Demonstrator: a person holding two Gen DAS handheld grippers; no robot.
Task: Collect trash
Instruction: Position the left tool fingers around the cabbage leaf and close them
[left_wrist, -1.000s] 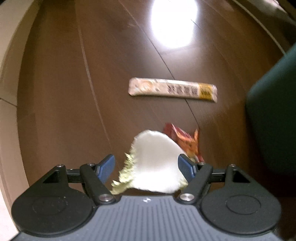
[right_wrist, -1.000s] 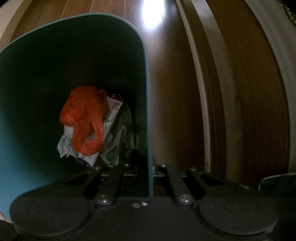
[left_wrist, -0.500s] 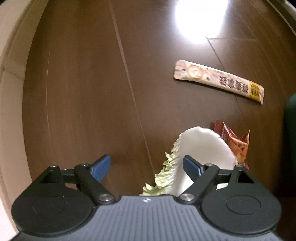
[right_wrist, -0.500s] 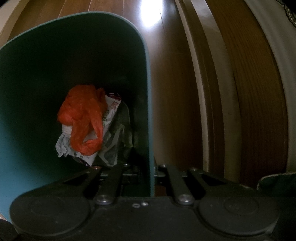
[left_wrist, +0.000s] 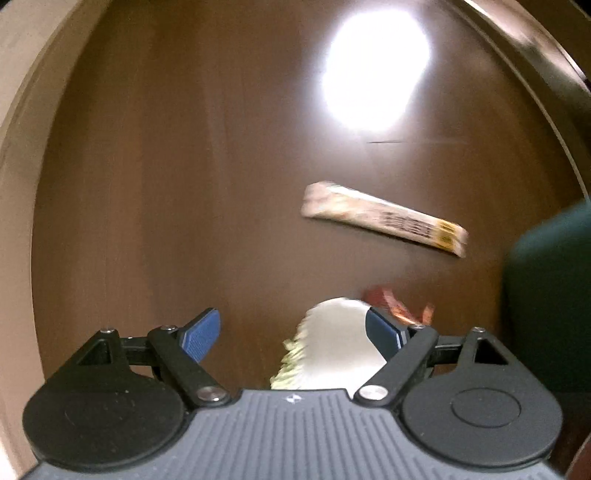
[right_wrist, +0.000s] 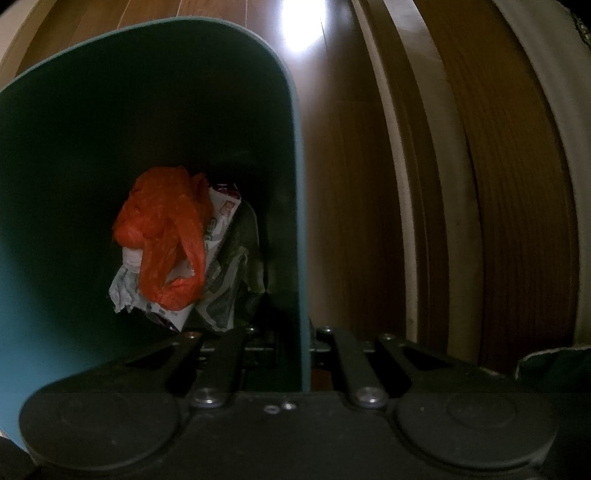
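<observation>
In the left wrist view my left gripper (left_wrist: 293, 334) is open and empty above the dark wood floor. A white cabbage leaf (left_wrist: 332, 350) with a frilly green edge lies below, beside the right finger. A crumpled red wrapper (left_wrist: 397, 308) lies behind that finger. A long beige wrapper (left_wrist: 384, 218) lies farther off. In the right wrist view my right gripper (right_wrist: 301, 354) is shut on the rim of the green bin (right_wrist: 295, 192). Inside it lie an orange plastic bag (right_wrist: 166, 236) and crumpled printed paper (right_wrist: 218, 273).
The green bin also shows at the right edge of the left wrist view (left_wrist: 550, 295). A pale baseboard (left_wrist: 22, 184) curves along the left. In the right wrist view a wooden door frame (right_wrist: 480, 184) stands to the right of the bin.
My left gripper has swung about over the floor; the leaf now sits toward its right finger and the view is blurred. The right gripper and bin have barely moved.
</observation>
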